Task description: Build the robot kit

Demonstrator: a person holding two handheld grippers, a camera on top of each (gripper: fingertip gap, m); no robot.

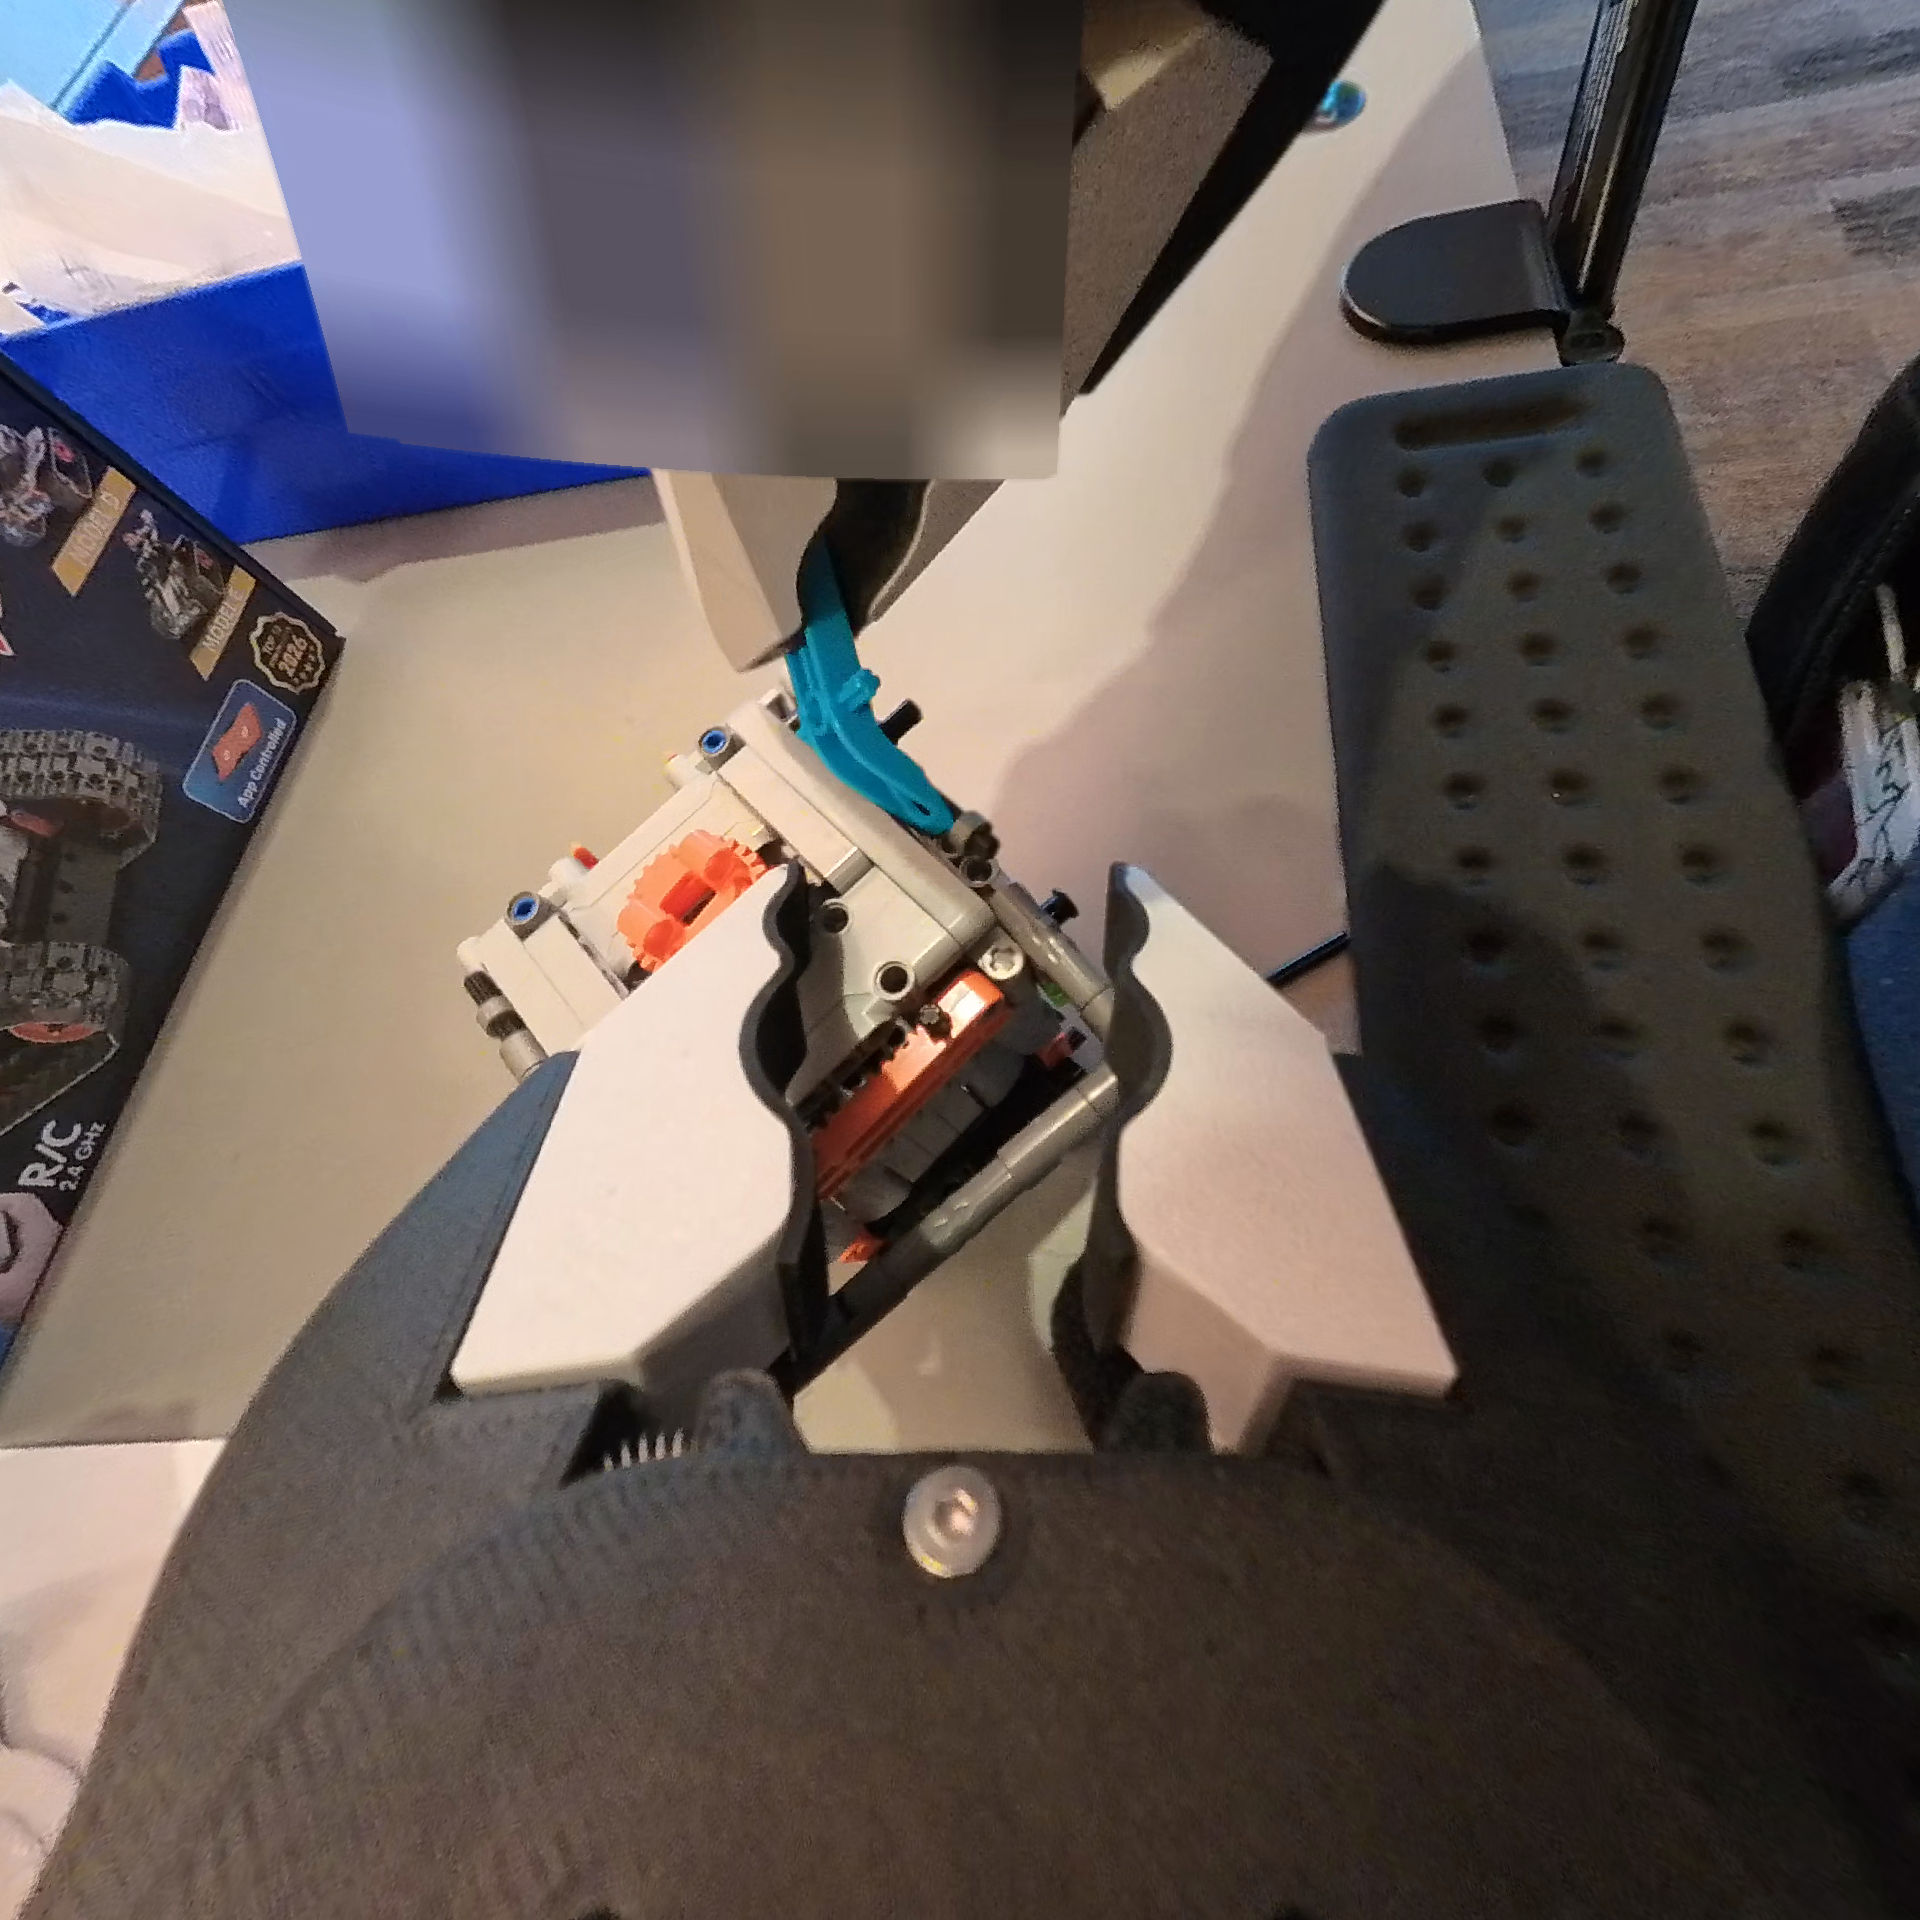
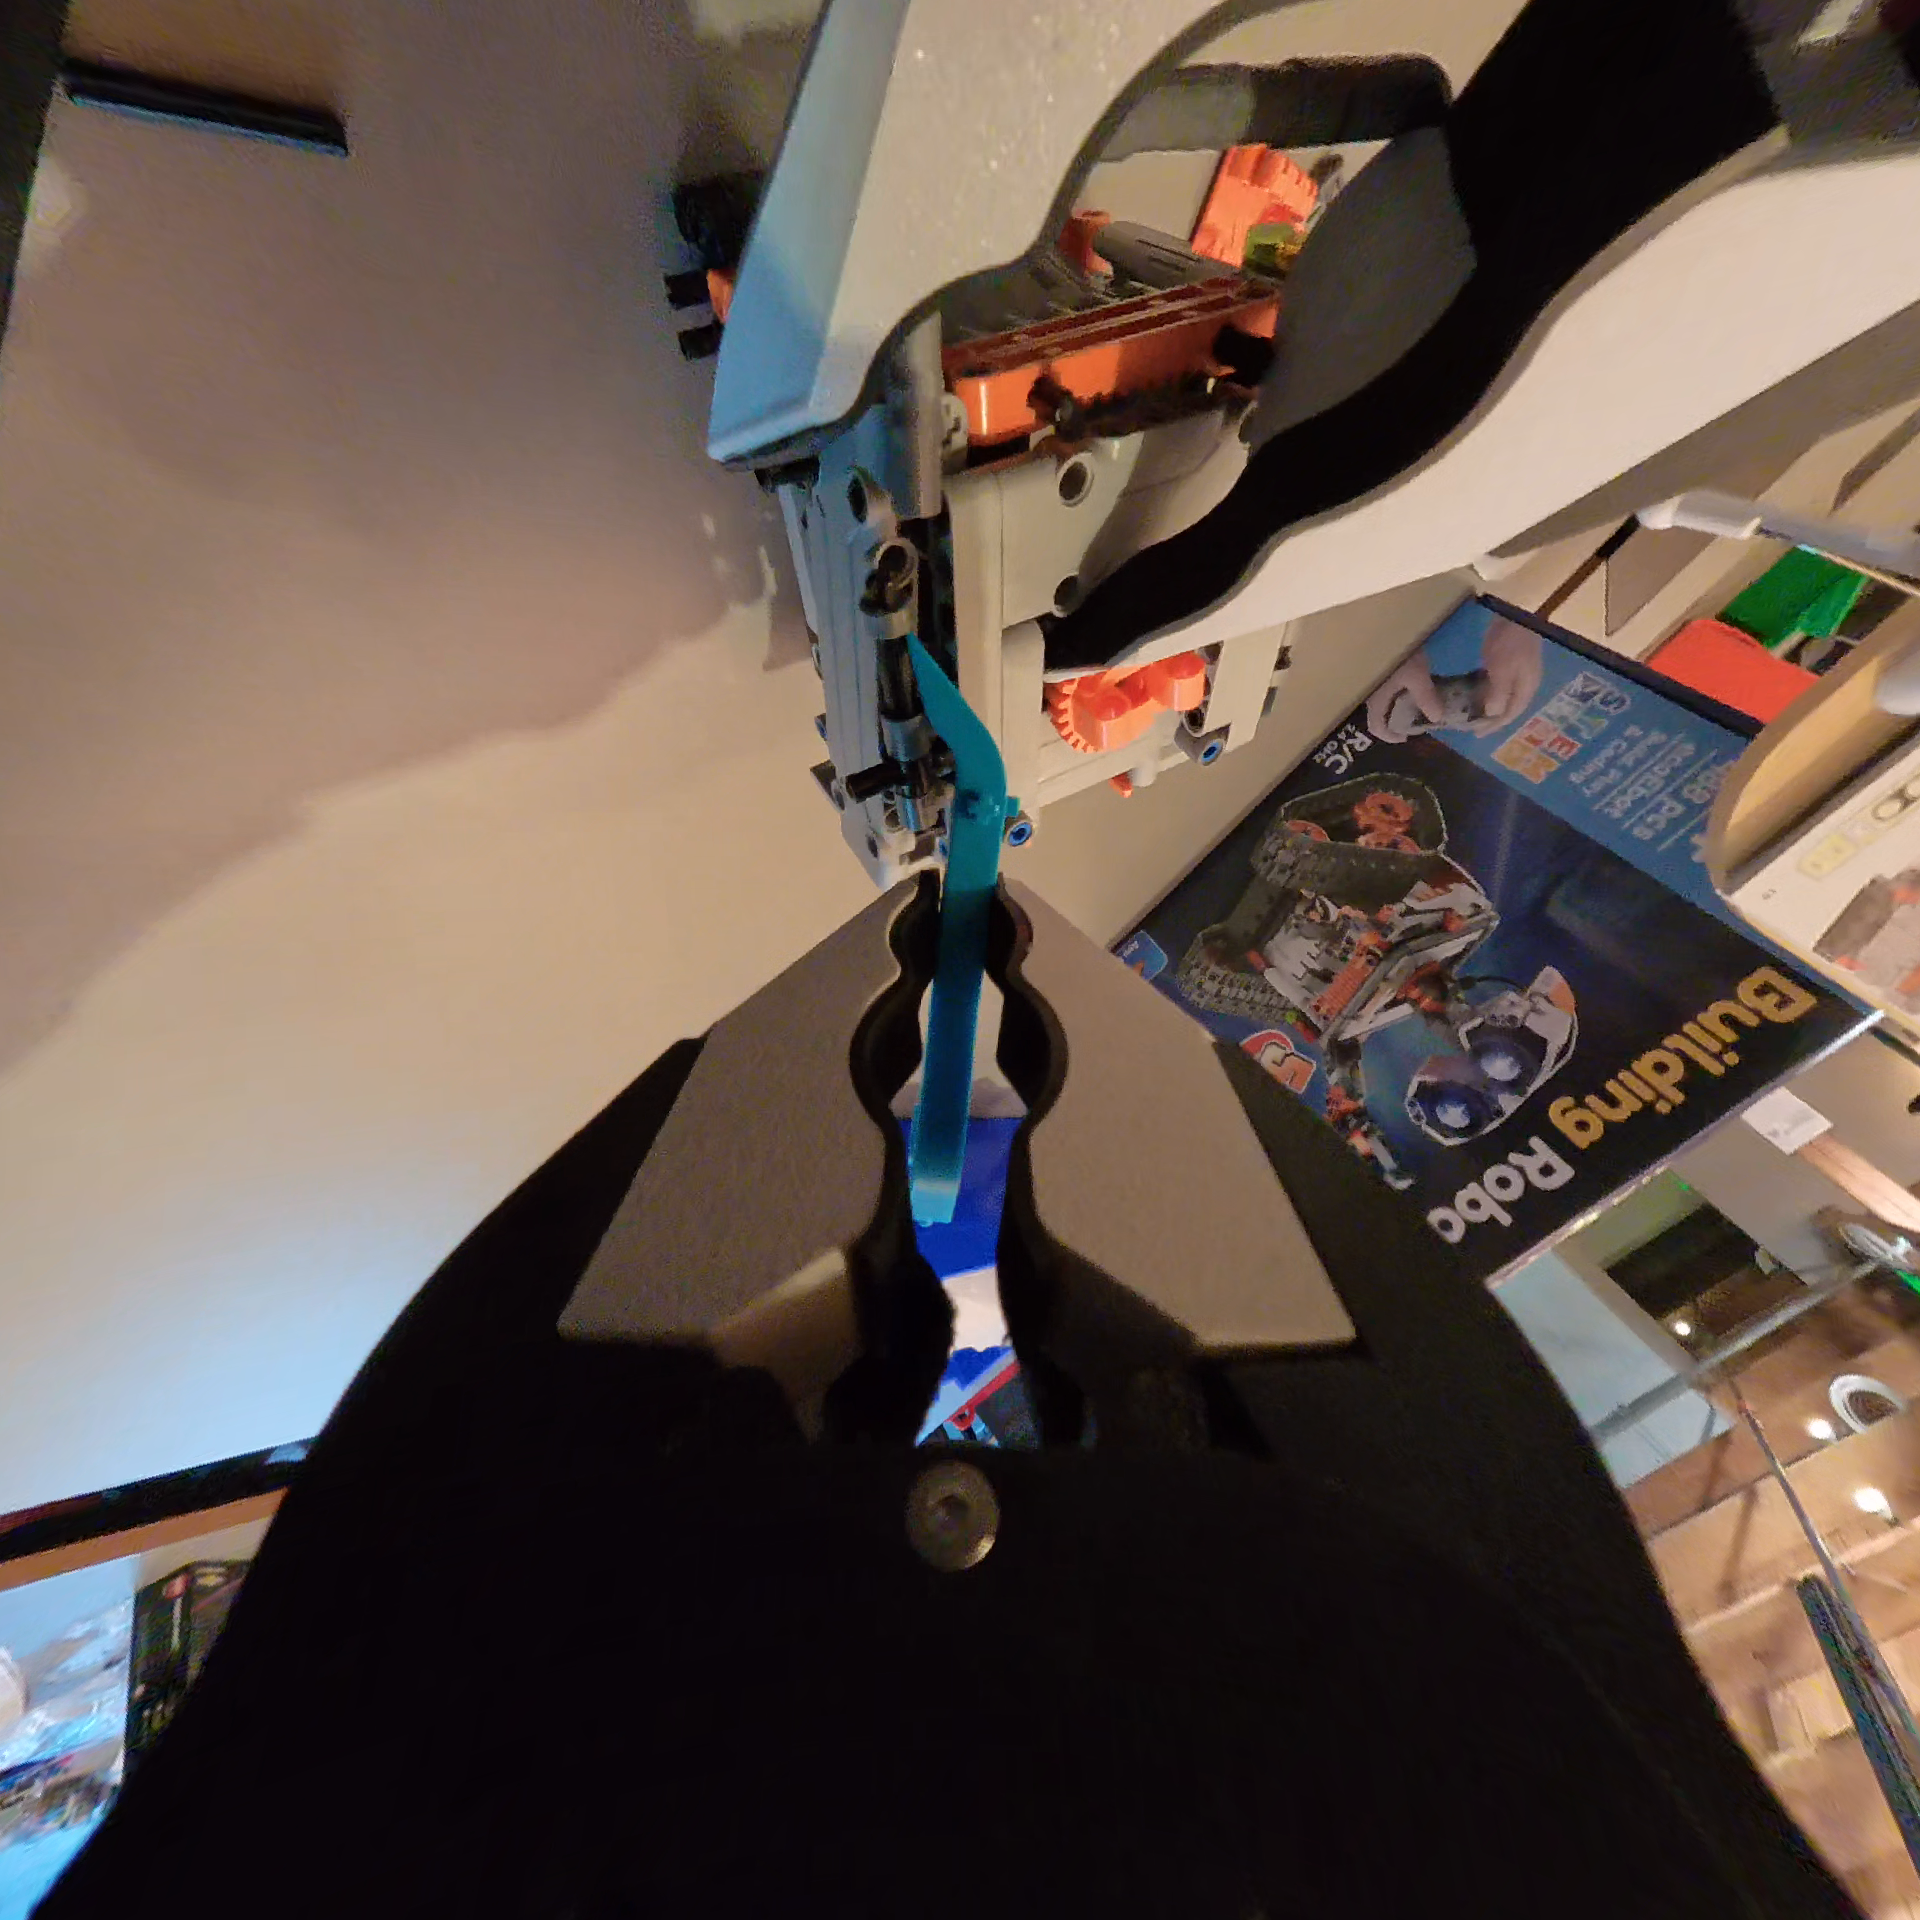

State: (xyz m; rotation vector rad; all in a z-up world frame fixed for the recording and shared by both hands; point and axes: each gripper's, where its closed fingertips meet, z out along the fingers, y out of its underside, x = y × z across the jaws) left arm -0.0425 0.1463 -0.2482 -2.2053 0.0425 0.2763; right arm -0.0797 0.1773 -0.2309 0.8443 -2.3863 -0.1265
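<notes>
While the left hand-held gripper (image 1: 951, 997) clamps the grey-and-orange brick model (image 1: 790, 935) just above the pale bench (image 1: 436, 727), a printed box (image 1: 114, 831) lies left. From the right wrist view, the right hand-held gripper (image 2: 961, 935) pinches a teal lever tool (image 2: 956, 987) whose tip touches the model's edge.

left gripper (image 1: 951, 997): jaws clamped on grey-orange brick model (image 1: 831, 935) | teal lever tool (image 1: 852, 727): tip against model, held by right gripper (image 1: 821, 582) | printed box (image 1: 114, 831): table's (image 1: 436, 675) left edge
</notes>
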